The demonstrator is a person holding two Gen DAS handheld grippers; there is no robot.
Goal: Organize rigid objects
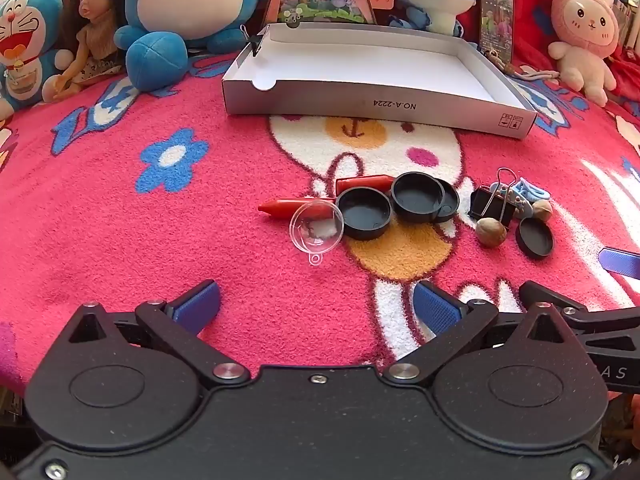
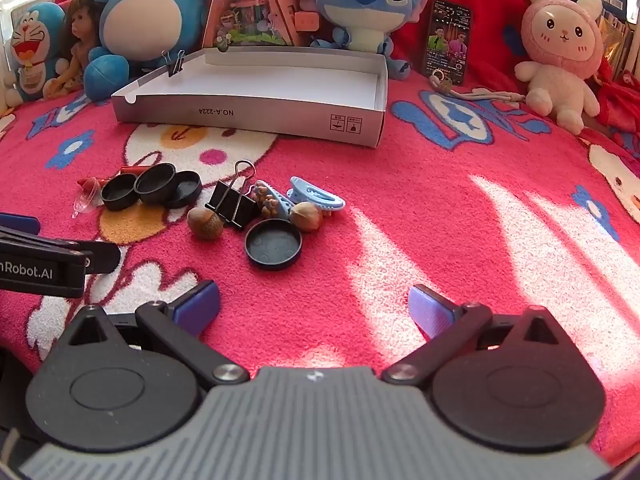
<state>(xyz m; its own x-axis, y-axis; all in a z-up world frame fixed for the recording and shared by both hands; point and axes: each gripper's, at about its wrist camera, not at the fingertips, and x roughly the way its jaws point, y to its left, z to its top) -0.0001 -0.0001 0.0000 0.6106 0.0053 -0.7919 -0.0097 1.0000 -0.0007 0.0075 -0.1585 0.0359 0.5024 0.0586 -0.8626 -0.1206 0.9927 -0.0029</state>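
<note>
Looking out, left wrist view: left gripper (image 1: 316,304) low at 6 o'clock, blue pads wide apart, nothing between them.
Box: white box (image 1: 376,98) at 12 o'clock, bare inside, a small clip (image 1: 254,42) pinched on its 10 o'clock corner.
Pile, left part: clear dome (image 1: 316,226) nearest the gripper, two red crayons (image 1: 294,204) behind it, three black caps (image 1: 366,212) touching at centre.
Pile, right part: binder clip (image 1: 493,202), nut (image 1: 490,232), lone cap (image 1: 534,237) and blue hair clips (image 1: 528,194) clustered at 2 o'clock.
Blanket: pink blanket (image 1: 120,240) under everything; plush toys (image 1: 188,0) lined up along 12 o'clock.

Right wrist view: right gripper (image 2: 314,308) at 6 o'clock, pads spread apart, holding nothing.
Nearest item: the lone cap (image 2: 273,244) just ahead at 11 o'clock, mouth up, touching a second nut (image 2: 305,216).
Others: binder clip (image 2: 232,200), first nut (image 2: 205,222), hair clips (image 2: 316,198) crowded behind; caps (image 2: 156,186) further toward 10 o'clock.
Box again: box (image 2: 256,118) beyond the pile at 11 o'clock, well apart from it.
Left gripper: its side shows at 9 o'clock, state not readable here.

Step, as I judge: start of sorting; nothing in the box yet, every loose item on the blanket.
Next move calls for: choosing one piece per gripper, dome for the left, lone cap for the right, closing across the rim without nudging neighbours, then carrying to 12 o'clock.
</note>
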